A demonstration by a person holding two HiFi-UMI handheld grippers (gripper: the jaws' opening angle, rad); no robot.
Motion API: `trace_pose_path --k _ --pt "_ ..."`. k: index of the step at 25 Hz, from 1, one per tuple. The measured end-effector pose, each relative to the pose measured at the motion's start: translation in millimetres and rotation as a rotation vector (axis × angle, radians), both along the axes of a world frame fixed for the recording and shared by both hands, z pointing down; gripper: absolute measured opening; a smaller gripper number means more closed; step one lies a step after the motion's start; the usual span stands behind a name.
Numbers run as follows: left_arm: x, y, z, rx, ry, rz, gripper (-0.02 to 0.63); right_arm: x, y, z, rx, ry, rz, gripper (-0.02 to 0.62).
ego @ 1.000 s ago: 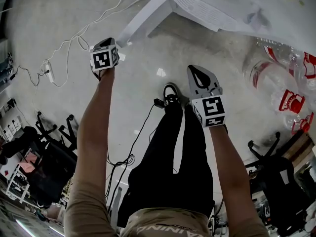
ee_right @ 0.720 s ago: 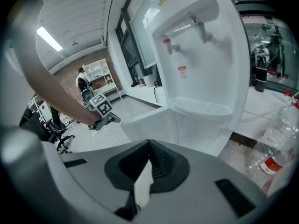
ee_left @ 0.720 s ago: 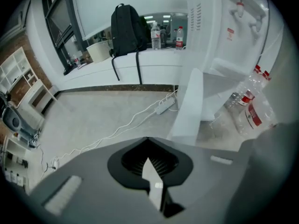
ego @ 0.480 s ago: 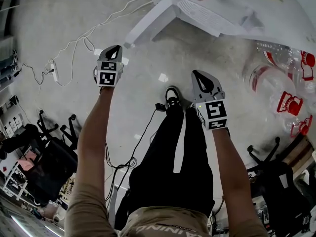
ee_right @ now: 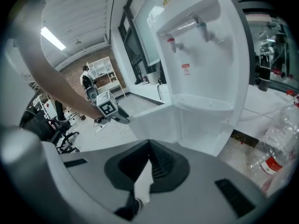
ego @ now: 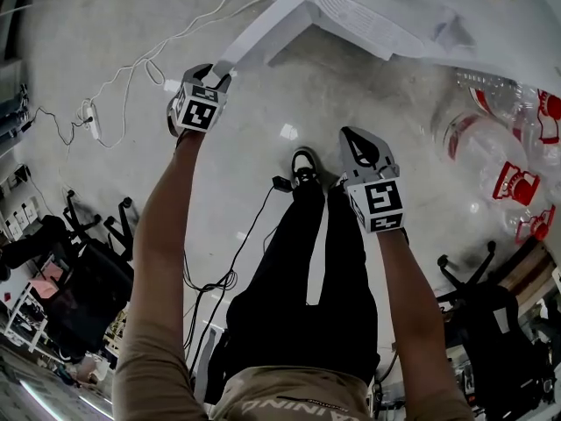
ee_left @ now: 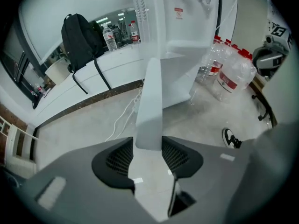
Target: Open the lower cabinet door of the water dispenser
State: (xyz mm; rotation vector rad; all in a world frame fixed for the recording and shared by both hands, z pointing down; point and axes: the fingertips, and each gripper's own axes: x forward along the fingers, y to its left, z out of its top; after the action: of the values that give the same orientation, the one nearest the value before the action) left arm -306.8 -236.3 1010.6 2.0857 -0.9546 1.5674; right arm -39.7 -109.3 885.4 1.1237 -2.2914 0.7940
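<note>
The white water dispenser (ego: pixel 377 11) stands at the top of the head view, its lower cabinet door (ego: pixel 263 29) swung out toward me. My left gripper (ego: pixel 216 75) sits at the door's free edge. In the left gripper view that door edge (ee_left: pixel 149 97) stands between the two black pads (ee_left: pixel 119 160), whose jaws have just been opening. My right gripper (ego: pixel 355 140) hangs apart over the floor, jaws closed to a point with nothing in them. The right gripper view shows the dispenser (ee_right: pixel 205 55), the open door (ee_right: pixel 154 120) and the left gripper (ee_right: pixel 110 110) beside it.
Several large water bottles (ego: pixel 500 147) with red caps lie right of the dispenser. A white cable and power strip (ego: pixel 88 117) trail across the floor at left. Office chairs (ego: pixel 96 270) stand at the lower left, and my shoe (ego: pixel 304 167) is near the middle. A black backpack (ee_left: pixel 79 36) rests on a counter.
My left gripper has moved up and right to the door's edge, rolled about its own axis, and opened its jaws around that edge. The right gripper has stayed put.
</note>
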Motion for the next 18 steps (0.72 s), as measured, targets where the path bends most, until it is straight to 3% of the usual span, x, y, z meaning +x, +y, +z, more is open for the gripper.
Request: trace_pose_path --k 8,18 --pt "-8 -17 6 -0.079 -0.027 0.094 0.179 1 -2 5 -0.016 0.014 -0.015 0.009" --pt "-30 -62 4 -0.108 -0.151 0.284 0.178 -7 -24 7 -0.005 0.009 0.023 0.009"
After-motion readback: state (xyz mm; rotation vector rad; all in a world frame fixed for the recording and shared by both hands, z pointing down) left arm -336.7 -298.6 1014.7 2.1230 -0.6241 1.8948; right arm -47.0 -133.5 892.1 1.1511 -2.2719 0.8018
